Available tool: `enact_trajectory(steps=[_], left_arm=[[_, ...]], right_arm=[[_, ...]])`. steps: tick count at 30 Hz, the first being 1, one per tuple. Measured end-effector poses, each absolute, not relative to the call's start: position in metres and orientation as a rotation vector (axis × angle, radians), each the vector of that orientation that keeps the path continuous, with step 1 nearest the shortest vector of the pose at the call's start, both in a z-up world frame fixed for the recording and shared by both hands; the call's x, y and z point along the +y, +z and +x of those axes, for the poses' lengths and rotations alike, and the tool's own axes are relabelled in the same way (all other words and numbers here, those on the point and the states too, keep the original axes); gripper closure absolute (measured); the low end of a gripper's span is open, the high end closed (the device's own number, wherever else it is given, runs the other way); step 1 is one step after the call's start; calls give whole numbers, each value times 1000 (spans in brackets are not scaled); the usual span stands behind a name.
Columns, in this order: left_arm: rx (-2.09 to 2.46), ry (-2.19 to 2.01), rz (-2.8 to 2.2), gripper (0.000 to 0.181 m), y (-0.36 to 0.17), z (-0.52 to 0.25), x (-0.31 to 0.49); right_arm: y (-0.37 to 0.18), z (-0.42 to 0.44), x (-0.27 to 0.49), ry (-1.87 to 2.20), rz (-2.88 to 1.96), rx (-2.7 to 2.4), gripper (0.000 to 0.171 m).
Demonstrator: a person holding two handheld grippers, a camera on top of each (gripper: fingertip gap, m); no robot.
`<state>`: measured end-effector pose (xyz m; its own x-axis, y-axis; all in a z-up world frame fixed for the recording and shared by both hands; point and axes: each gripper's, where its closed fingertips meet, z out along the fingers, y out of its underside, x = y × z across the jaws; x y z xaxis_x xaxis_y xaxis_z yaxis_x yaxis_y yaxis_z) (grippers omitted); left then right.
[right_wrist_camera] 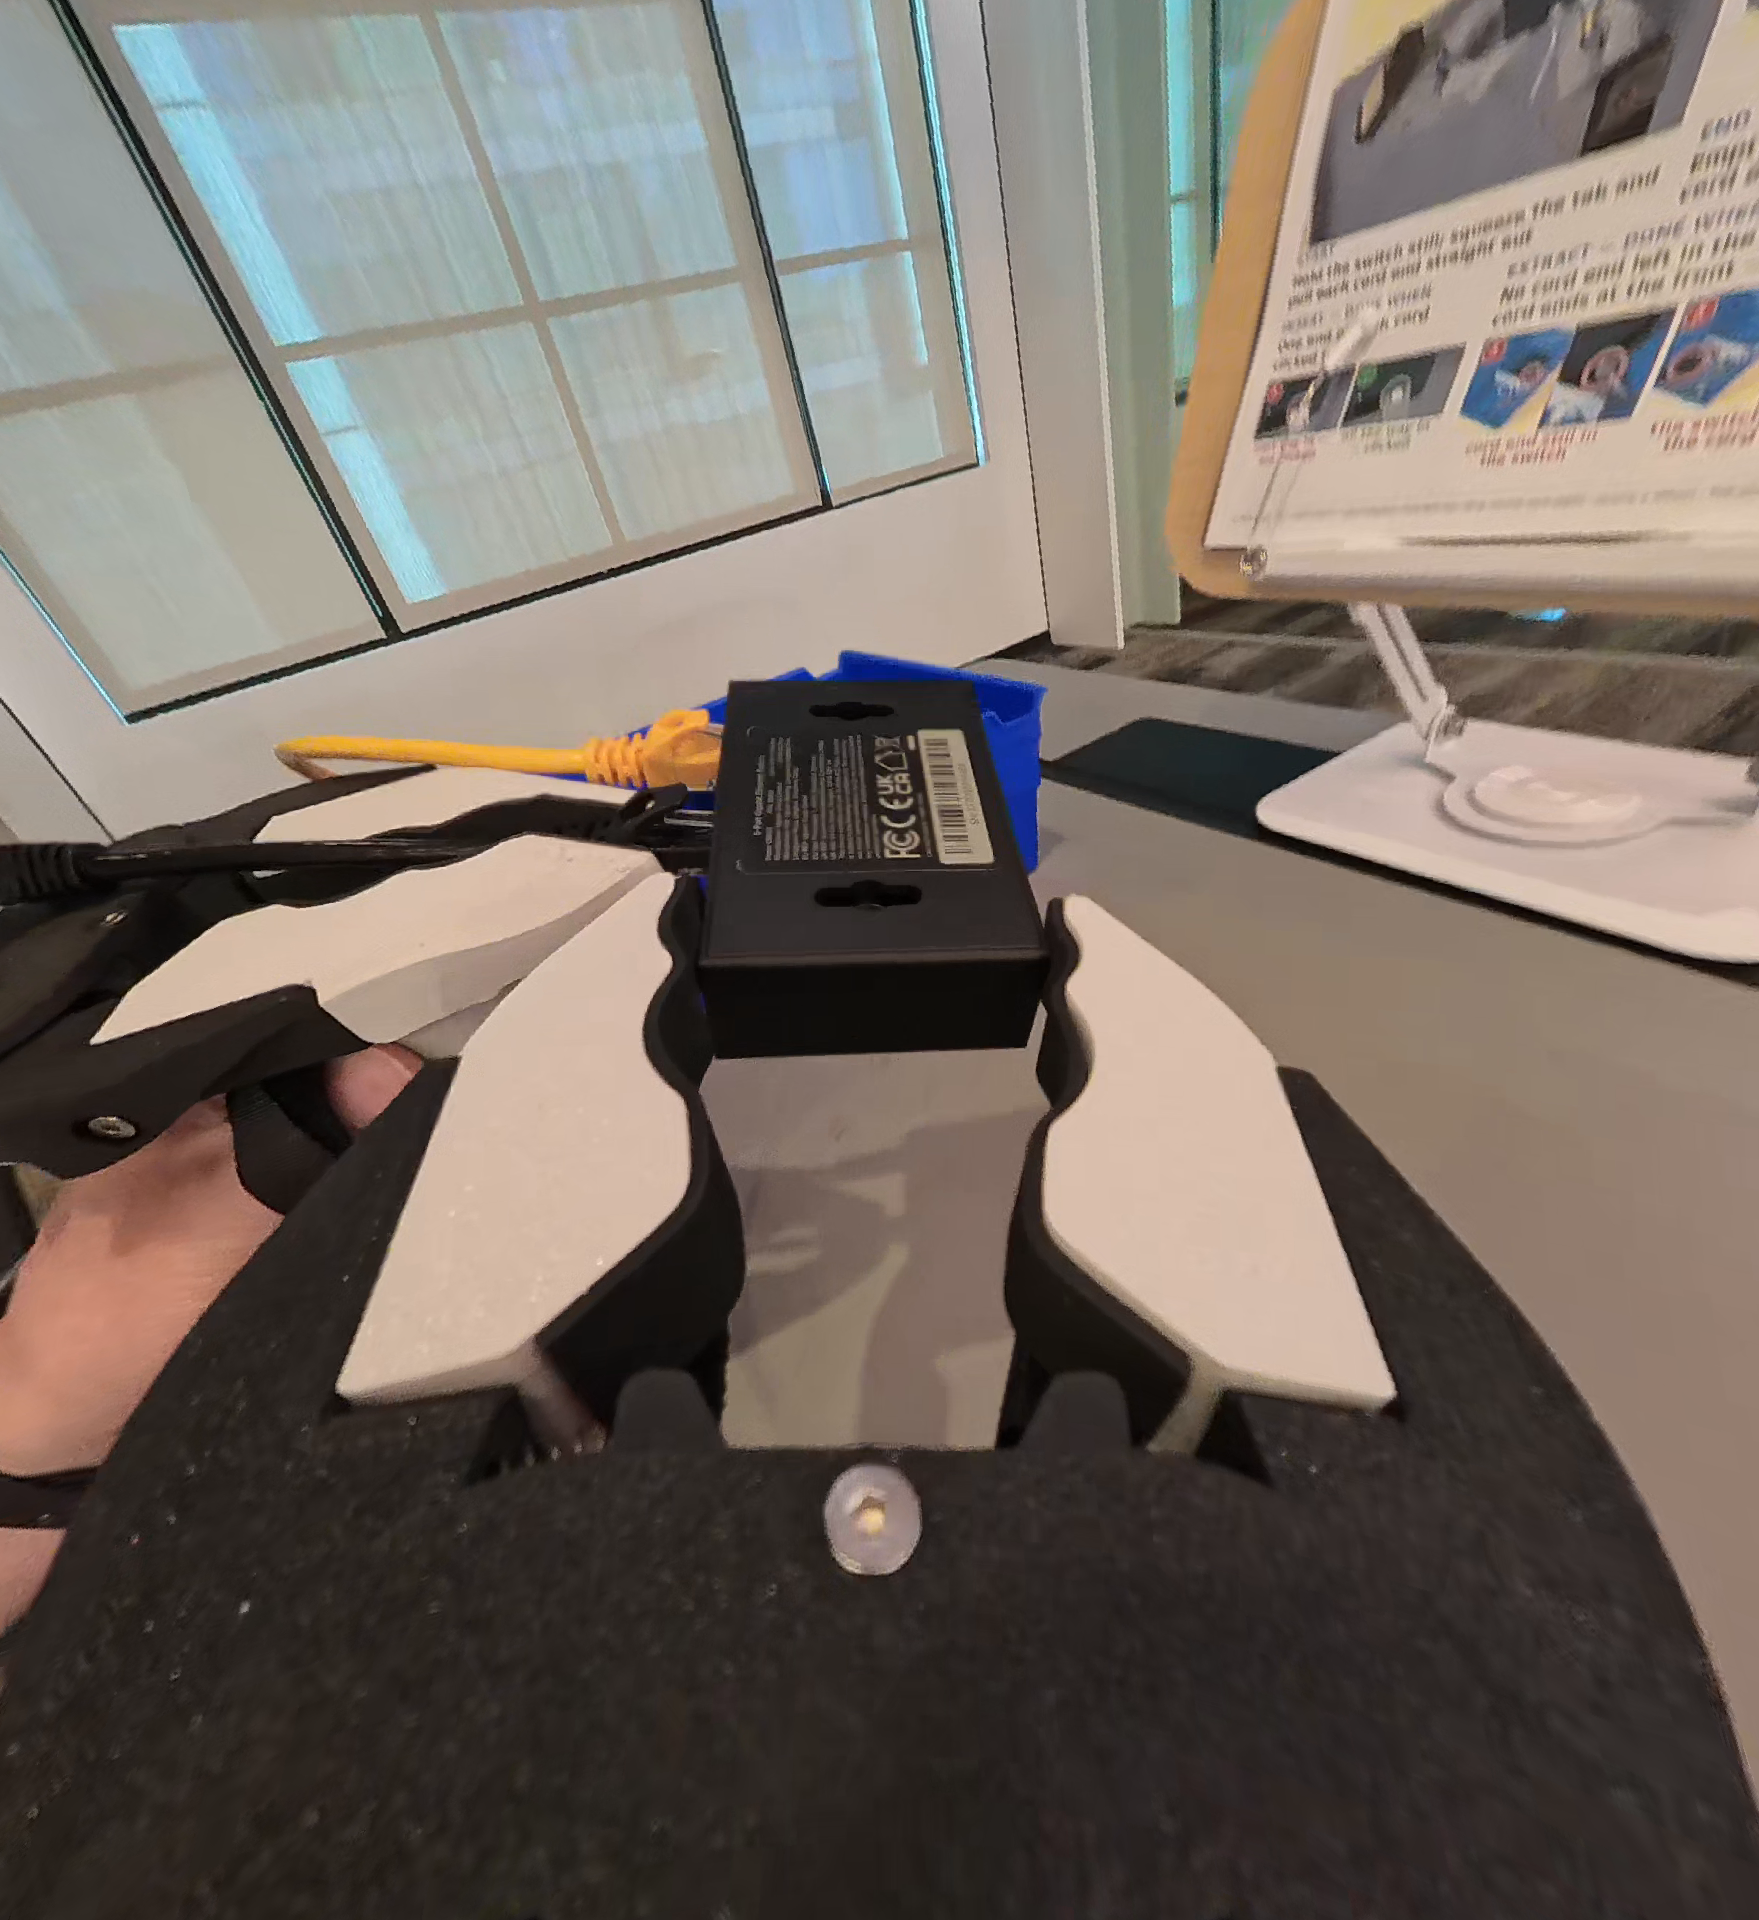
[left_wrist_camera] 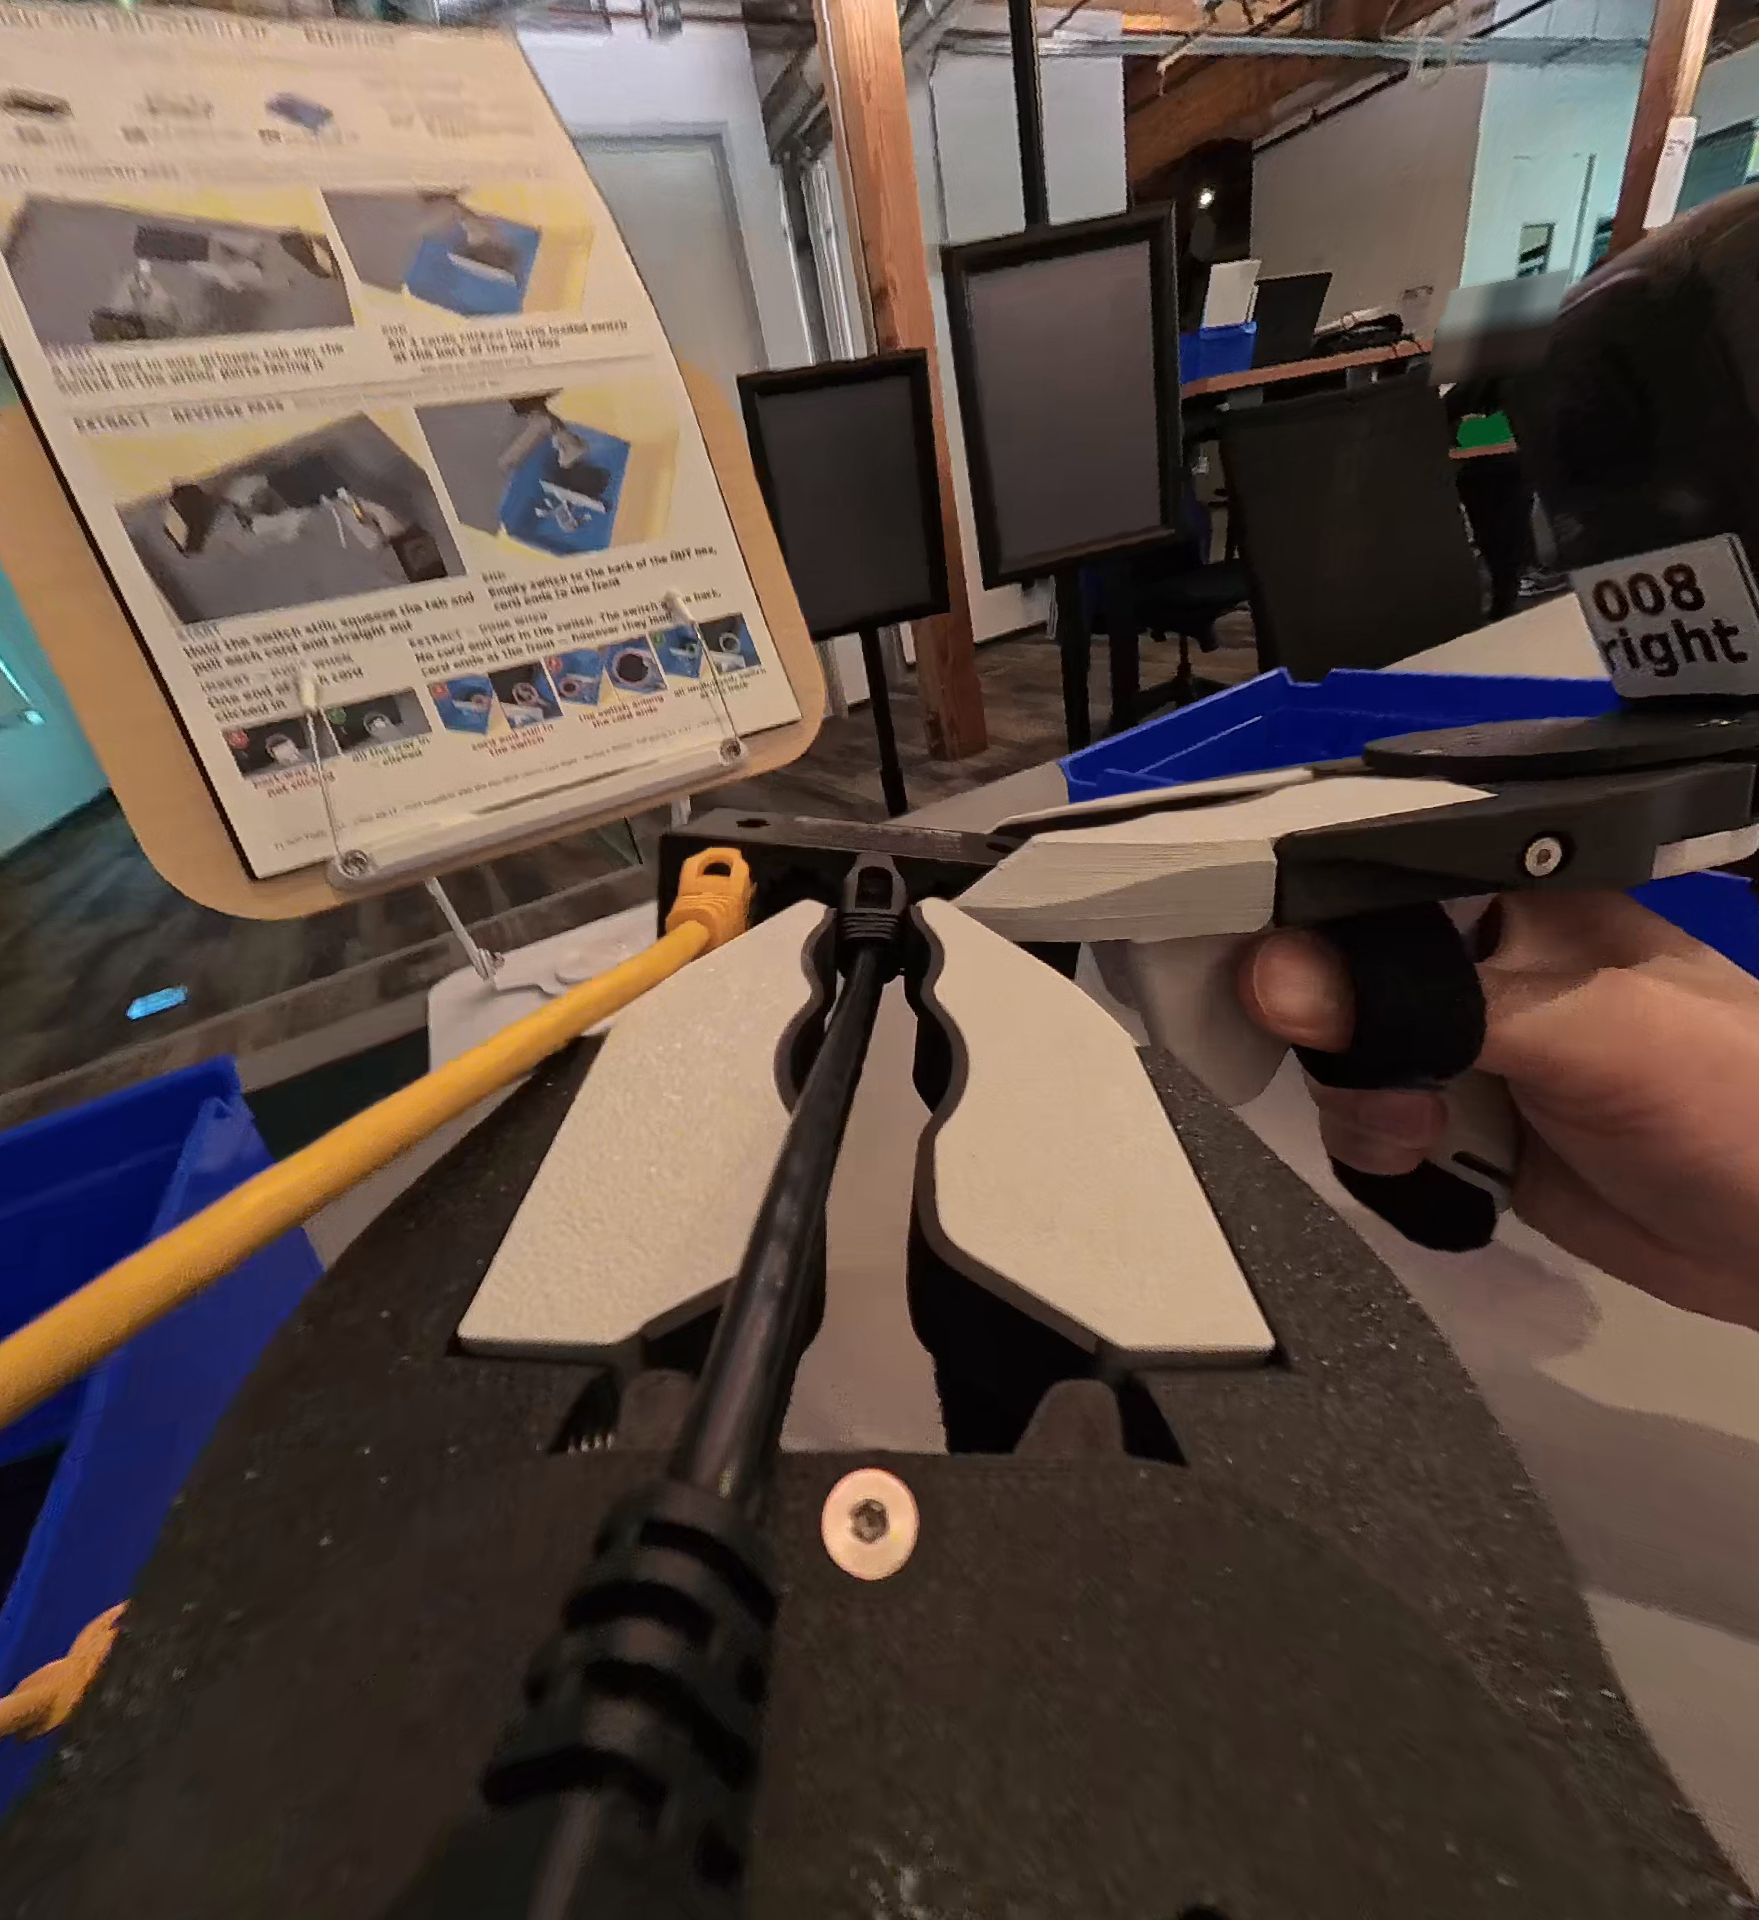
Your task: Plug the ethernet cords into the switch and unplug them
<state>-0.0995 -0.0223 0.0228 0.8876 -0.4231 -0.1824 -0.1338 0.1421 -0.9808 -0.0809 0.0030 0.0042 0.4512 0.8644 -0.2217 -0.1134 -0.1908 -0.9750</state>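
In the left wrist view the left gripper [left_wrist_camera: 867,940] pinches one black cord [left_wrist_camera: 802,1164] just behind its plug, at the edge of the switch [left_wrist_camera: 823,836]; one yellow cord [left_wrist_camera: 355,1153] sits plugged in beside it, blue bins either side. In the right wrist view the right gripper [right_wrist_camera: 864,935] clamps the single switch [right_wrist_camera: 859,862] above bare grey table [right_wrist_camera: 1477,1195], stand well right

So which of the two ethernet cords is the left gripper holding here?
The black cord: the left gripper pinches it just behind its plug at the switch. The yellow cord, plugged in beside it, runs free.
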Motion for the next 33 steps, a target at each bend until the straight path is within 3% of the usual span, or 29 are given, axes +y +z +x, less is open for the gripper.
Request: enact_trajectory(steps=[7,14,27,33], left_arm=[[454,-279,-1262,170,52,-101,-43],[442,-318,-1169,170,66,-101,-55],[430,-401,-1139,170,71,-99,-61],[434,-394,-1135,169,71,-97,-62]], right_arm=[[45,-77,-27,1071,-1280,-830,111],[57,-84,-45,1069,-1228,-935,86],[70,-88,-61,1239,-1091,-922,63],[68,-89,-56,1289,-1101,-898,66]])
